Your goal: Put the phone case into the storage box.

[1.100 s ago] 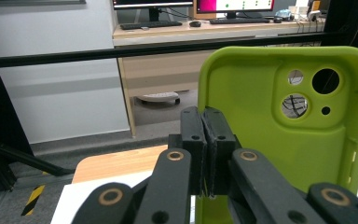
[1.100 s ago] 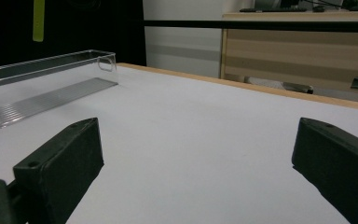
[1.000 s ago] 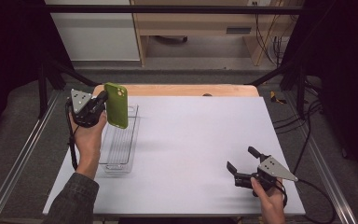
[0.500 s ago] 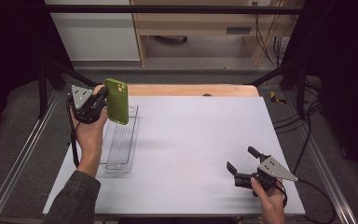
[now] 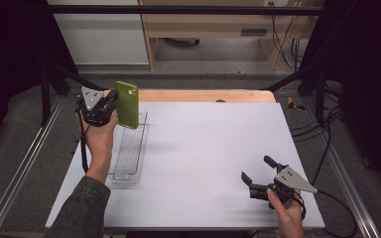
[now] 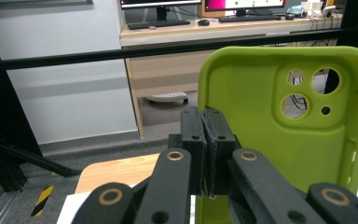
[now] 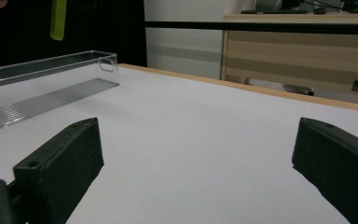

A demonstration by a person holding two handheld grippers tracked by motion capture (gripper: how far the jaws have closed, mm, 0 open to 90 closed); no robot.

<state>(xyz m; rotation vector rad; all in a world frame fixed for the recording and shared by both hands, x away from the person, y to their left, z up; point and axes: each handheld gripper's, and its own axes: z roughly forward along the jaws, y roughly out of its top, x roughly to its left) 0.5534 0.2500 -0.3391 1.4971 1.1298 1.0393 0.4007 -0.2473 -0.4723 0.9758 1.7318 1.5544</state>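
A lime-green phone case (image 5: 127, 104) is hanging in the air, pinched by one long edge in the left claw (image 5: 114, 101) and standing upright just above the far end of a clear plastic tray (image 5: 129, 159). In the left gripper view the case (image 6: 279, 121) is rising just to the right of the black fingertips (image 6: 208, 140), its hollow inner side facing the camera, with the camera cut-outs near its top corner. The jaws are sitting pressed together with only the thin wall of the case between them, so the claw is clamped on the case's rim. The case looks light and rubbery: thin-walled, probably flexible, likely to bend or twist if it is squeezed mid-panel, and unlikely to break if dropped. Its matte skin should be giving the pads good friction. The raised side rim looks like the best place to take hold, since it is the stiffest part, and a grip nearer the middle of that edge would keep the case from swinging. Below the claw, the long narrow tray is lying empty on the white table (image 5: 203, 148), its ribbed floor showing. Well away from the left claw, at the near corner of the table, the right claw (image 5: 259, 173) is resting low over the surface with its jaws spread wide apart and nothing between them; from its own camera the tray (image 7: 46, 88) and a sliver of the green case (image 7: 58, 18) are visible far off.
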